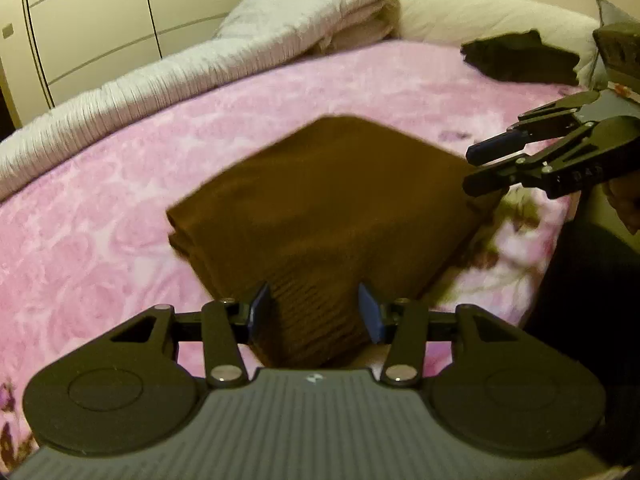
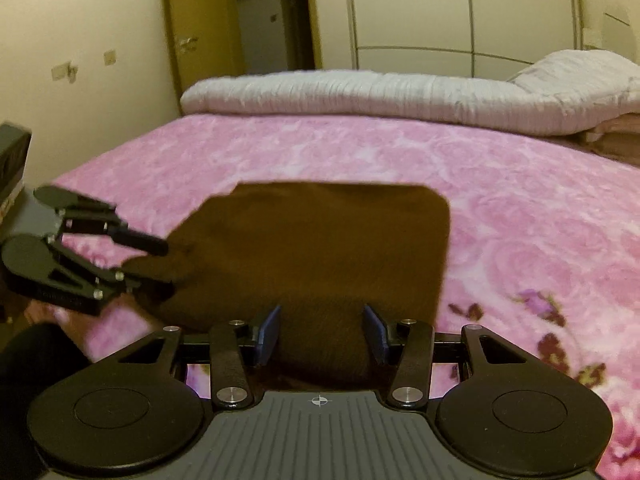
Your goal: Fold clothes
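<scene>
A brown knitted garment (image 1: 324, 200), folded into a thick rectangle, lies on the pink flowered blanket (image 1: 100, 220). It also shows in the right wrist view (image 2: 320, 240). My left gripper (image 1: 314, 314) is open, its blue pads on either side of the garment's near ribbed corner. It shows at the left in the right wrist view (image 2: 152, 264), jaws apart around the garment's edge. My right gripper (image 2: 320, 334) is open too, astride the garment's near edge. In the left wrist view it (image 1: 476, 168) sits at the garment's right corner.
A rolled white quilt (image 1: 120, 100) runs along the bed's far side, with folded bedding (image 1: 320, 8) and a pillow (image 1: 480, 12) at the head. A dark folded garment (image 1: 520, 56) lies by the pillow. Wardrobe doors (image 2: 460, 12) and a doorway (image 2: 264, 16) stand behind.
</scene>
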Motion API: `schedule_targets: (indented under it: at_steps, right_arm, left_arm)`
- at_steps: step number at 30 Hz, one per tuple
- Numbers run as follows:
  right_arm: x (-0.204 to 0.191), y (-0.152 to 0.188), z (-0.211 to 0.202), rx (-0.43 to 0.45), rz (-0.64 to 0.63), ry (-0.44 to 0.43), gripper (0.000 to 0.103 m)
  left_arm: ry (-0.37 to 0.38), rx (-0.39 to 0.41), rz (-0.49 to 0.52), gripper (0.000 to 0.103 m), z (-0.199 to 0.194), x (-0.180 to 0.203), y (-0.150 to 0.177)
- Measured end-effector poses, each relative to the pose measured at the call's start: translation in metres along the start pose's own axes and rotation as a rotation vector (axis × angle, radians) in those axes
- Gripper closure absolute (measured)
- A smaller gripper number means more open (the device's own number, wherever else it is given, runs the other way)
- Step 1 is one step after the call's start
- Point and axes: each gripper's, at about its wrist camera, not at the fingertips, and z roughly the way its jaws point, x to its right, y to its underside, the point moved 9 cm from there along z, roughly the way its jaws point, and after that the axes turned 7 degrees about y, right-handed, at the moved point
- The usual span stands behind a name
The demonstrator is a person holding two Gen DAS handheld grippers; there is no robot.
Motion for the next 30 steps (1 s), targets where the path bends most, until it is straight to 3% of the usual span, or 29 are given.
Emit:
schedule_targets:
  at_steps: [7, 17, 22, 23, 24, 30]
  right_arm:
    - [0.043, -0.023, 0.010, -0.016, 0.001, 0.078, 0.054]
    - [0.100, -0.061, 0.096, -0.069, 0.142, 0.016, 0.054]
    - [0.123, -0.069, 0.152, -0.142, 0.264, -0.042, 0.054]
    - [0.124, -0.070, 0.159, -0.162, 0.295, -0.072, 0.064]
    - [0.125, -0.073, 0.162, -0.168, 0.307, -0.092, 0.080]
    - [0.140, -0.081, 0.180, -0.150, 0.311, -0.077, 0.086]
  left_arm:
    - [-0.031, 0.054, -0.031, 0.060, 0.009, -0.032, -0.034]
    - [-0.019, -0.014, -0.040, 0.060, 0.093, -0.092, -0.052]
    - [0.018, 0.000, -0.058, 0.058, 0.106, -0.099, -0.047]
    - [0.018, 0.004, -0.057, 0.058, 0.106, -0.100, -0.048]
    - [0.019, 0.008, -0.057, 0.058, 0.107, -0.101, -0.049]
    - [0.031, 0.006, -0.069, 0.058, 0.127, -0.111, -0.058]
